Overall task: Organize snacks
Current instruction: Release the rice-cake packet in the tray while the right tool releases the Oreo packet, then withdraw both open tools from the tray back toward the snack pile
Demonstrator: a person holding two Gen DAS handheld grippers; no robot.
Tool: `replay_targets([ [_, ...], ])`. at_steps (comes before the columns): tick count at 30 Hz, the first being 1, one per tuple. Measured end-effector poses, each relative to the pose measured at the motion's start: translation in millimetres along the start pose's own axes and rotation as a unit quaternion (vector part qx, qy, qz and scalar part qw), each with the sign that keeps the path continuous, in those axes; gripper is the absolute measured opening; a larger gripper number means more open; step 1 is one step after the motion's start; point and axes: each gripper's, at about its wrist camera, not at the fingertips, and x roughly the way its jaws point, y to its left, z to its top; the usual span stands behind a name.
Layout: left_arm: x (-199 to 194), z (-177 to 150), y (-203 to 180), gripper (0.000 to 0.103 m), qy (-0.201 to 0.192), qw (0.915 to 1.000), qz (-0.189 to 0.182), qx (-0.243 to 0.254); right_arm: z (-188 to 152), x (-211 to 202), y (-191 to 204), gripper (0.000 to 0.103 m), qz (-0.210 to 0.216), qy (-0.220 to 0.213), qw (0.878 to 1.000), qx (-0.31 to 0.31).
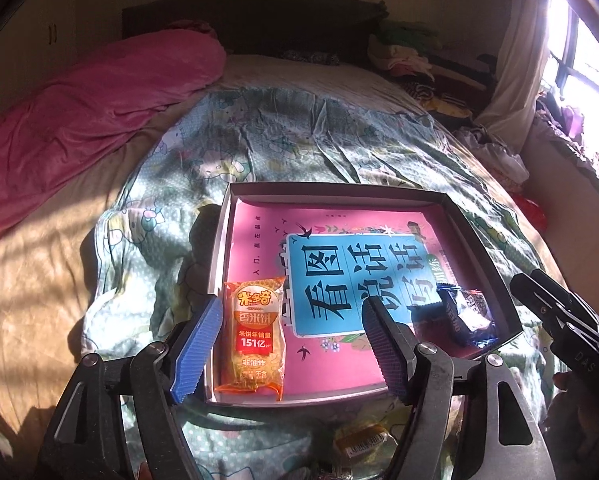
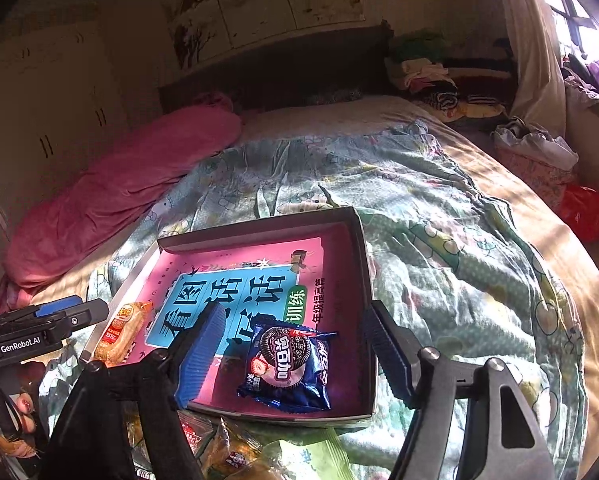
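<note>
Lying flat in the shallow cardboard box point(image 1: 479, 248) on the bed's patterned quilt point(image 1: 259, 140) are two snacks: an orange rice-cracker packet point(image 1: 255, 340) in the near left corner and a blue cookie packet point(image 2: 287, 368) in the near right corner, both resting on a pink book cover point(image 1: 339, 264) that lines the box floor. The left gripper point(image 1: 295, 344) hangs above the near left corner with its jaws spread wide; the rice-cracker packet sits below and between them, untouched. The right gripper point(image 2: 295, 356) is likewise spread, its pads clear of the cookie packet beneath it. Neither holds anything. More wrapped snacks point(image 2: 235, 452) lie in a loose heap on the quilt just in front of the box's near wall, probably the ones left to sort. All look light, with thin, glossy film wrappers that should crinkle and slip, and brittle contents that a hard squeeze could crack. A sensible hold would be across a packet's narrow width at mid-body, or on a crimped end seal, with gentle pressure. The soft bedding beneath may give under a downward push.
</note>
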Motion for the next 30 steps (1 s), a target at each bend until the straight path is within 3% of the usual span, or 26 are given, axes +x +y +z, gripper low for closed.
replay_targets([
  [13, -26.3, -28.3, -4.7, 0.075, 0.005, 0.9996, -0.018, 0.023, -1.9, -34.1, -2.6, 0.077, 0.000, -0.029, 1.000, -0.007],
  [30, -37.4, -52.2, -26.3, 0.075, 0.026, 0.9981, -0.035, 0.043, -15.9, -45.7, 9.2, 0.079, -0.005, -0.014, 1.000, -0.025],
])
